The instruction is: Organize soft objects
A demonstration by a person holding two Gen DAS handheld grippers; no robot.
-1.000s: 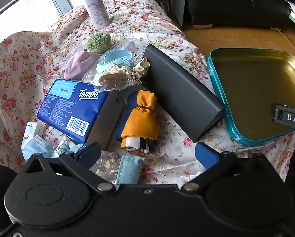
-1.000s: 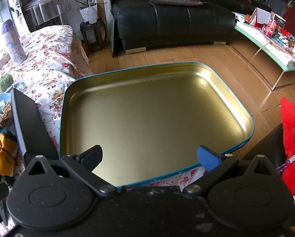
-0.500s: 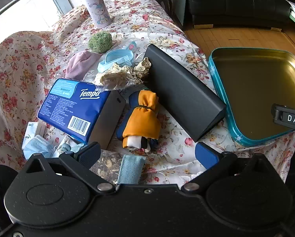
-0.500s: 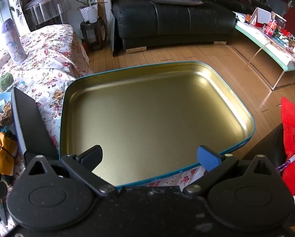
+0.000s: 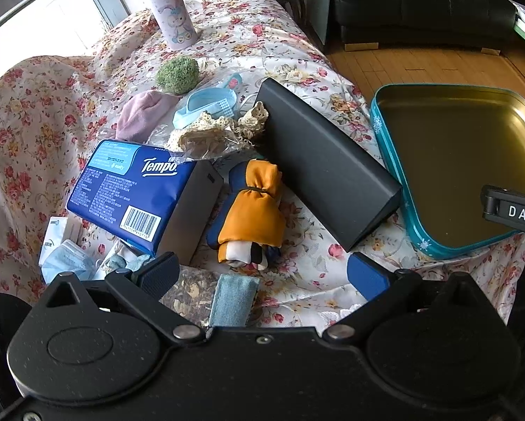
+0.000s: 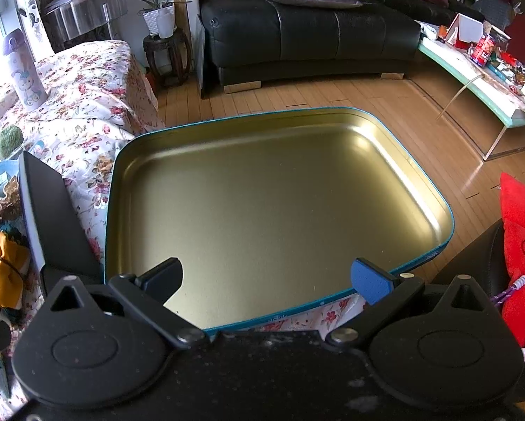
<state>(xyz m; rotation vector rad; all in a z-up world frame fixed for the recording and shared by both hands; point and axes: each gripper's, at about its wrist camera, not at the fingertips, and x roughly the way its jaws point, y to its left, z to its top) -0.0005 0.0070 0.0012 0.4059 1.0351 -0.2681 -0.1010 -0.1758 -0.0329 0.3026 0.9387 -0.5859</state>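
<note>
My left gripper (image 5: 262, 275) is open and empty, hovering just short of an orange and blue soft pouch (image 5: 252, 210) on the floral cloth. Around it lie a blue Tempo tissue pack (image 5: 132, 189), a green fuzzy ball (image 5: 177, 75), a purple soft cap (image 5: 141, 114), a cream lace piece in plastic (image 5: 210, 133), a small blue cloth (image 5: 232, 298) and a face mask (image 5: 66, 263). My right gripper (image 6: 266, 279) is open and empty over the near edge of an empty gold tin tray with a teal rim (image 6: 434, 193), which also shows in the left wrist view (image 5: 396, 165). The pouch also shows in the right wrist view (image 6: 2, 273).
A long black box (image 5: 325, 168) lies between the soft things and the tray. A purple bottle (image 5: 169, 10) stands at the back, a light blue plastic scoop (image 5: 210, 103) nearby. A black sofa (image 6: 311, 35) and glass table (image 6: 480, 80) stand beyond; red plush (image 6: 518, 245) at right.
My left gripper has eased slightly back and up, so the objects sit a little lower in its view. The right gripper has not visibly moved.
</note>
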